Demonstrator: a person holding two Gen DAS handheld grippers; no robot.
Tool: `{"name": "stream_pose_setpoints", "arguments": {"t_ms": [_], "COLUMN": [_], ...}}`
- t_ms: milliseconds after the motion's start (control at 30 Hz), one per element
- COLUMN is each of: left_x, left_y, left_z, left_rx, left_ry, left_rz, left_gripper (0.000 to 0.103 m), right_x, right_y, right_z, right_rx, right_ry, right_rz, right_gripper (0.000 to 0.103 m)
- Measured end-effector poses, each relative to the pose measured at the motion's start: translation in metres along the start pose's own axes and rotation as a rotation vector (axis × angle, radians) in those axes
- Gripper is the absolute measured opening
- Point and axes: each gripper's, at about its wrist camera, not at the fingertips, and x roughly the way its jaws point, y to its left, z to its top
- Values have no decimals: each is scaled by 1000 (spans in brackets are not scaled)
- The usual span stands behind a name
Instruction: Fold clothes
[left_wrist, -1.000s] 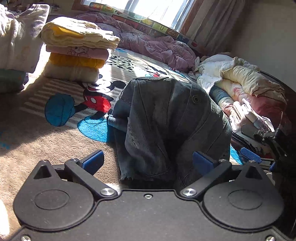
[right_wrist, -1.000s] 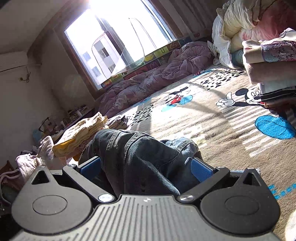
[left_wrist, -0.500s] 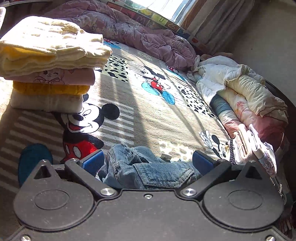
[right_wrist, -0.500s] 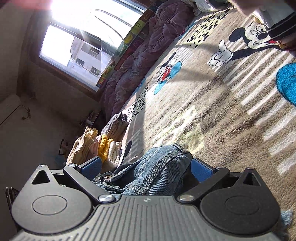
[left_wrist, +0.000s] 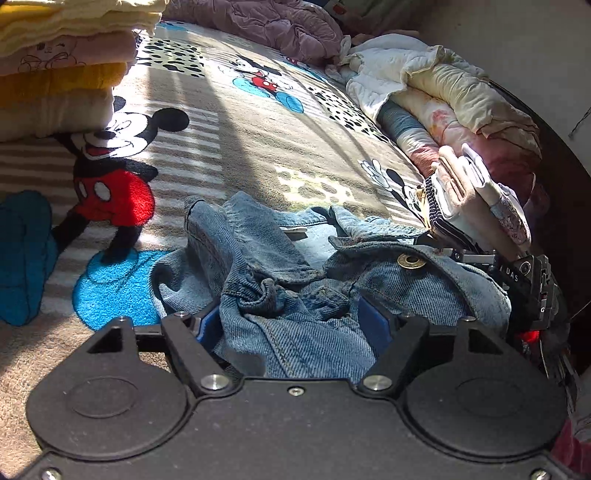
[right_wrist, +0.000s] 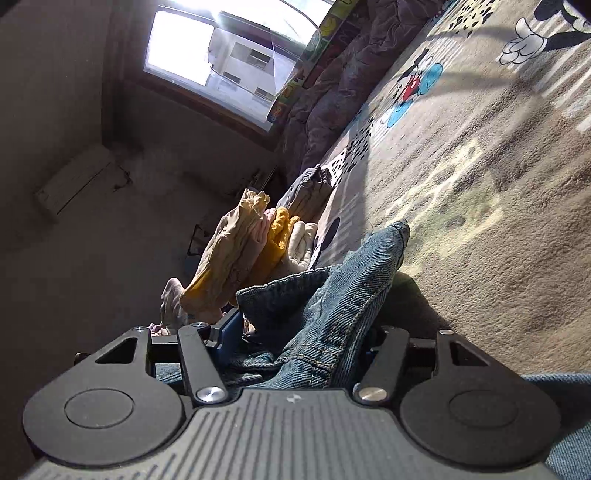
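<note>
one denim garment (left_wrist: 295, 280), two stacks (left_wrist: 62, 66)

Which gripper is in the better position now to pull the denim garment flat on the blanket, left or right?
Probably the left gripper. Its view shows the whole crumpled denim garment and bare blanket beyond it. The right gripper is rolled sideways on one edge. Both are closing with denim between the jaws.
</note>
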Motion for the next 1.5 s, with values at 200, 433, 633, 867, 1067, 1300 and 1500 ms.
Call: {"name": "stream_pose_setpoints", "arguments": {"t_ms": [200, 433, 633, 867, 1067, 1300, 1500], "left_x": [-36, -59, -76, -98, -76, -38, -16], "left_y": [-24, -48, -53, -25, -3, 22, 27], "left_z": [-69, -132, -153, -144, -134, -131, -119], "left_rx": [57, 92, 80, -62, -137, -244, -255], "left_ry": [-17, 46, 29, -51, -18, 0, -28], "left_rz": [-43, -52, 4, 27, -46, -150, -240], "left_gripper": [73, 74, 85, 98, 98, 102, 102], "right_x": [-40, -83, -131, -163, -177, -143, -117], "right_y": [38, 65, 86, 97, 96, 44, 23], "right_z": [-31, -86, -128, -140, -134, -129, -122], "right_rx": [-75, -96, -173, -204, -200, 32, 82], "right_ry": [72, 124, 86, -39, -162, -5, -10], "right_rz": [52, 44, -73, -179, -302, -277, -223], "right_gripper": [60, 60, 60, 84, 101, 102, 102]}}
